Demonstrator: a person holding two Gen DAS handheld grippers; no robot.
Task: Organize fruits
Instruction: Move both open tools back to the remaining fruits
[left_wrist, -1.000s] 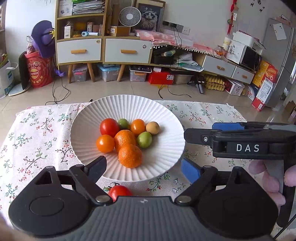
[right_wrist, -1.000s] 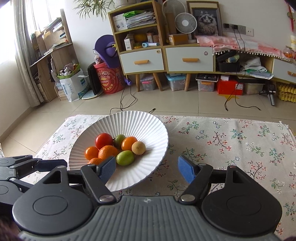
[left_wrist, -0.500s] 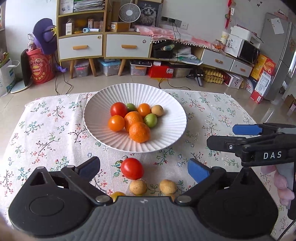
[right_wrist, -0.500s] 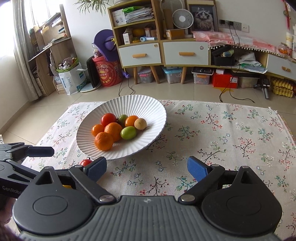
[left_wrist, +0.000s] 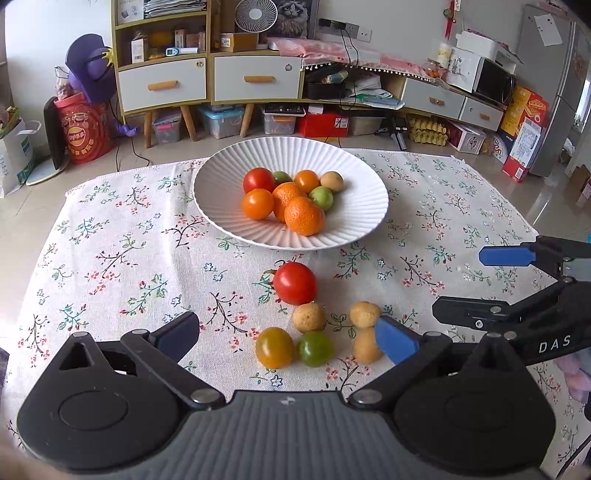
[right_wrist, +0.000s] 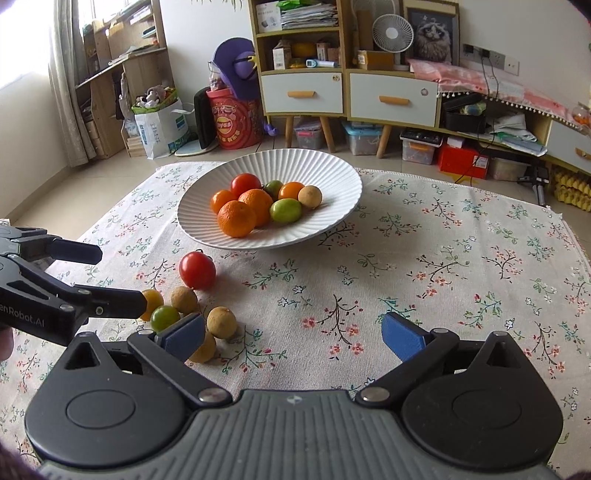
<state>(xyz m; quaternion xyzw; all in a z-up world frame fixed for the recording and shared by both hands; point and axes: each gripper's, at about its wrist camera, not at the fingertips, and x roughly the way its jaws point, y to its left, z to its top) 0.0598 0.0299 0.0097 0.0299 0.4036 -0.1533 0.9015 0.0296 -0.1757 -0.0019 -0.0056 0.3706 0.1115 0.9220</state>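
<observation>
A white ribbed plate (left_wrist: 354, 218) (right_wrist: 332, 184) on the floral cloth holds several fruits: oranges, tomatoes, green ones and a tan one. In front of it on the cloth lie a red tomato (left_wrist: 294, 283) (right_wrist: 197, 270), an orange-yellow tomato (left_wrist: 274, 347), a green tomato (left_wrist: 314, 348) (right_wrist: 164, 318) and three tan round fruits (left_wrist: 308, 317) (right_wrist: 221, 322). My left gripper (left_wrist: 288, 338) is open and empty, just before the loose fruits. My right gripper (right_wrist: 293, 334) is open and empty, to the right of them.
The floral tablecloth (left_wrist: 110, 240) covers the low table; its far edge lies behind the plate. Beyond are a tiled floor, a shelf cabinet with drawers (right_wrist: 332, 88), boxes and a red bucket (left_wrist: 83, 127).
Both grippers have pulled back from the plate and risen. The loose fruits on the cloth have come into view. Both stay open.
</observation>
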